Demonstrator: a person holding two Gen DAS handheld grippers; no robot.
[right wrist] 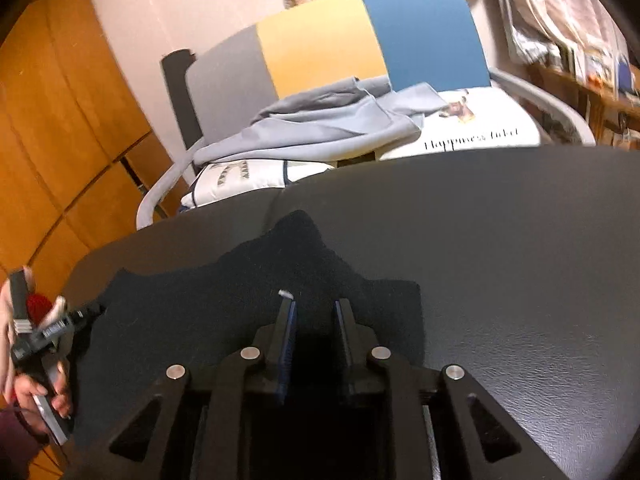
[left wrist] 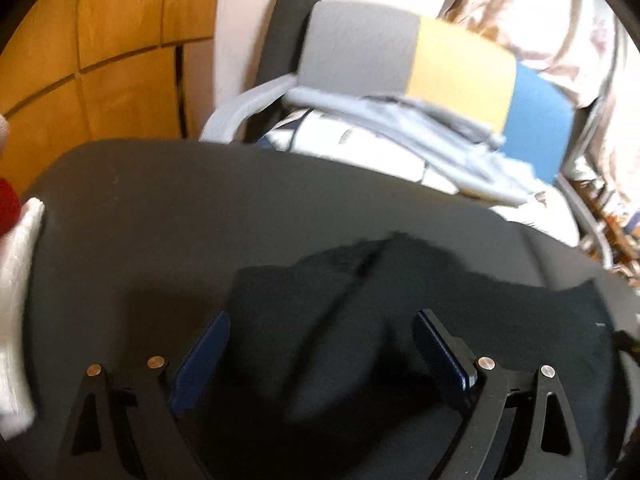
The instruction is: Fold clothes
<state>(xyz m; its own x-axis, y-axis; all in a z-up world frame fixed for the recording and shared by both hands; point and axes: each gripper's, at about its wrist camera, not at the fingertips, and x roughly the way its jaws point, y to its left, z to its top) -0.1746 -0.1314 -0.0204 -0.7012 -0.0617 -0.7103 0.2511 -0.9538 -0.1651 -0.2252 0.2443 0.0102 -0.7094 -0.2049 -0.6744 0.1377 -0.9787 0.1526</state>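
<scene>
A black garment lies crumpled on the dark table. My left gripper stands open just above it, its blue-padded fingers spread wide on either side of a rumpled fold. In the right wrist view the same black garment spreads across the table. My right gripper is nearly closed, its jaws narrowed on a ridge of the black cloth. At the left edge of that view a hand holds the left gripper at the garment's left border.
Behind the table stands a chair with a grey, yellow and blue backrest. It holds a grey-blue garment on white printed shirts. A wooden cabinet is at the left, a white cloth at the table's left edge, cluttered shelves at the right.
</scene>
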